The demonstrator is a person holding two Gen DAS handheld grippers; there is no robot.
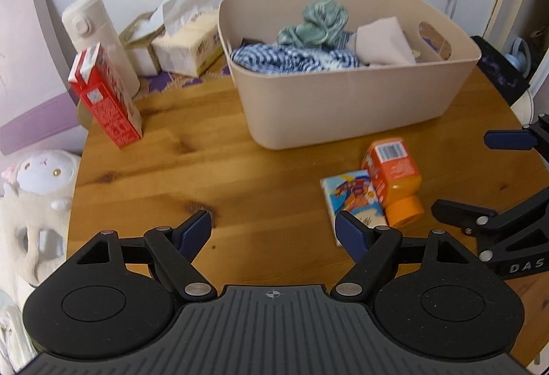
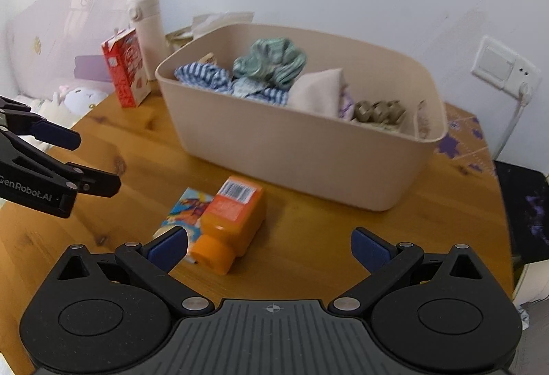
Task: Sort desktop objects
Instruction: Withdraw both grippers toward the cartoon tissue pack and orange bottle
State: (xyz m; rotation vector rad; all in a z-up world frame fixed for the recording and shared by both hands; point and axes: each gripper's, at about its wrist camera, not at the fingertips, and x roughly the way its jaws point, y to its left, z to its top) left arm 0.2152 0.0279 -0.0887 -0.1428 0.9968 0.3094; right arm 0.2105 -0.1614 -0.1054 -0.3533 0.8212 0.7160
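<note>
Your landmark is the beige smooth plastic tub with rounded corners and a cut-out handle, sitting on the round knotty-pine worktop. Inside it: a crumpled blue-white striped cloth, a bunched green striped cloth and a folded pale pink fabric.

In front of the tub lies an orange squarish plastic bottle on its side, barcode end toward the tub, cap toward you. It touches a flat colourful printed card packet lying just beside it.

Left of the tub stands a red-and-white cardboard carton, upright, with a cream cylindrical flask behind it and soft paper tissue packs beside that.

Your left hand-held gripper is spread wide, released, holding nothing. Your right hand-held gripper is also spread wide and empty, its left blue pad just beside the bottle cap.
</note>
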